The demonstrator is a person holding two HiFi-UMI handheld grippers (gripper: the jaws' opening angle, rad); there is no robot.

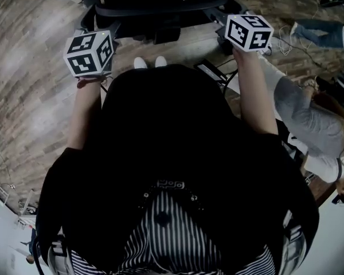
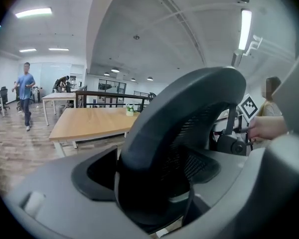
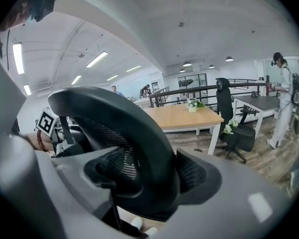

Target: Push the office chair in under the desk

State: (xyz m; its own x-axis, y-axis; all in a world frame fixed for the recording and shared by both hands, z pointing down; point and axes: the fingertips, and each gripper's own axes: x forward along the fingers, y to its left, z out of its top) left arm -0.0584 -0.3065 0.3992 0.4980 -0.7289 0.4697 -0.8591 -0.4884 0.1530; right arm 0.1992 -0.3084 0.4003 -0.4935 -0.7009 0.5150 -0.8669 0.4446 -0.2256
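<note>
Both forearms are stretched forward and downward, the left forearm (image 1: 85, 116) at one side of the torso and the right forearm (image 1: 255, 96) at the other. A gripper is grasped in each hand, with the left marker cube (image 1: 89, 52) and the right marker cube (image 1: 248, 31) turned uppermost. The left gripper (image 2: 159, 183) is held with its jaws spread wide, the office chair's backrest (image 2: 189, 108) standing between them. The right gripper (image 3: 149, 183) is likewise held wide open astride that rim.

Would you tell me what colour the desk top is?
The desk top is light wood; right gripper view.
</note>
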